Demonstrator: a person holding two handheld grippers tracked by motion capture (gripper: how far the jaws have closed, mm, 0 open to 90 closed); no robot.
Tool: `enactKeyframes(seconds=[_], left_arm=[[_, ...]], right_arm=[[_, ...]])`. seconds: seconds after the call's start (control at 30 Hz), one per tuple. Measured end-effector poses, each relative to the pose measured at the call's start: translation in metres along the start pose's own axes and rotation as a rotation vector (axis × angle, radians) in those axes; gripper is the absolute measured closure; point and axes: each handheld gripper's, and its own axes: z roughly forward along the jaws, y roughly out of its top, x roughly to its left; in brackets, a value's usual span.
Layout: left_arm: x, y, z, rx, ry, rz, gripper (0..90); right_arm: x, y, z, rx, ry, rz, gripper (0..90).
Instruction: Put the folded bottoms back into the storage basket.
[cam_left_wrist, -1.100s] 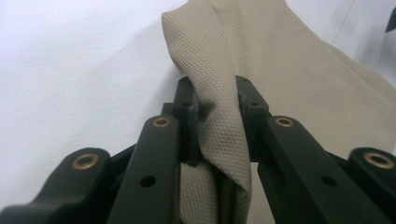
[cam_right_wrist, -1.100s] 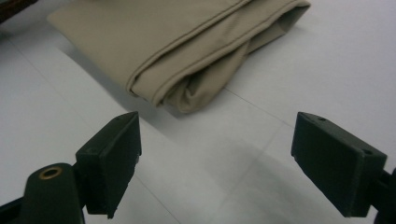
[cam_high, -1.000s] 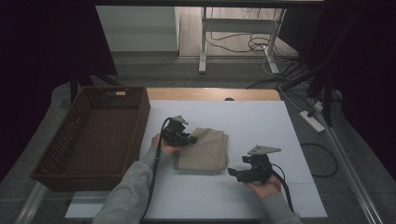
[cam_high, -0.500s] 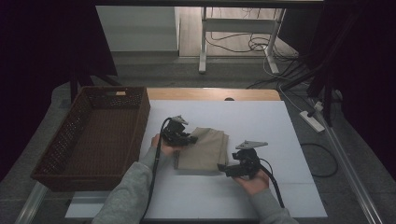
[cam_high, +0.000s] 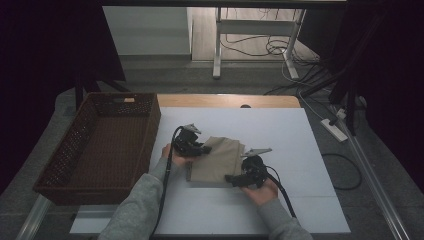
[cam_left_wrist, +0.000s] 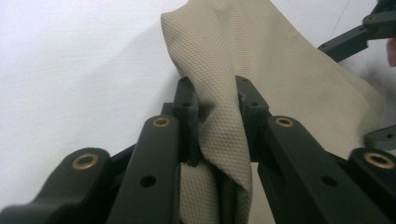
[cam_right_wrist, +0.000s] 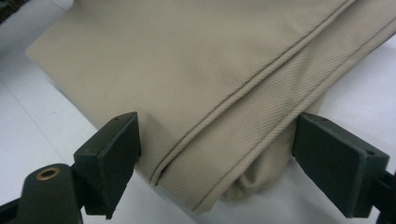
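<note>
A folded beige cloth (cam_high: 218, 160) lies on the white tabletop (cam_high: 305, 150). My left gripper (cam_high: 204, 149) is at the cloth's left edge and is shut on a raised fold of the cloth (cam_left_wrist: 280, 70); the left gripper's jaws (cam_left_wrist: 215, 93) pinch it from both sides. My right gripper (cam_high: 230, 178) sits at the cloth's near right corner. In the right gripper view the gripper (cam_right_wrist: 215, 154) is open, its pads standing wide on either side of the cloth's stitched hem (cam_right_wrist: 187, 70) without pressing on it. One of the right gripper's fingers (cam_left_wrist: 345, 44) reaches in past the cloth.
A brown wicker basket (cam_high: 75, 150) stands at the table's left, right beside my left hand. A wooden strip (cam_high: 225, 100) runs along the table's far edge. Cables and a power strip (cam_high: 332, 129) lie on the floor to the right.
My right gripper has moved left across the table to the cloth's near right corner, and its open jaws now straddle the hem. The left gripper has stayed in place, still shut on the fold.
</note>
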Motion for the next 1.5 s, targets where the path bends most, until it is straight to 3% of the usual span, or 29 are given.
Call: enactKeyframes(seconds=[0.27, 0.43, 0.63, 0.73, 0.8, 1.07, 1.5], left_arm=[[0.0, -0.001, 0.0, -0.001, 0.0, -0.001, 73.6], [0.0, -0.002, 0.0, 0.0, 0.001, 0.0, 73.6], [-0.001, -0.002, 0.0, 0.0, 0.0, -0.001, 73.6], [-0.001, -0.003, -0.001, -0.004, 0.002, -0.002, 73.6], [-0.002, -0.003, -0.001, -0.004, 0.004, -0.001, 73.6], [-0.005, -0.002, -0.006, -0.016, 0.008, 0.005, 73.7], [-0.009, -0.002, -0.011, -0.035, 0.013, 0.012, 73.6]], right_arm=[[-0.001, 0.001, 0.007, 0.024, 0.02, 0.026, 15.7], [0.005, 0.001, 0.01, 0.031, 0.004, -0.007, 17.5], [0.012, 0.003, 0.012, 0.04, -0.003, -0.031, 24.1], [0.012, 0.003, 0.011, 0.041, -0.005, -0.037, 31.9], [0.012, 0.003, 0.011, 0.038, 0.015, -0.036, 41.3], [0.01, 0.004, 0.011, 0.037, 0.078, -0.021, 58.5], [0.007, 0.006, 0.008, 0.021, 0.12, -0.045, 62.9]])
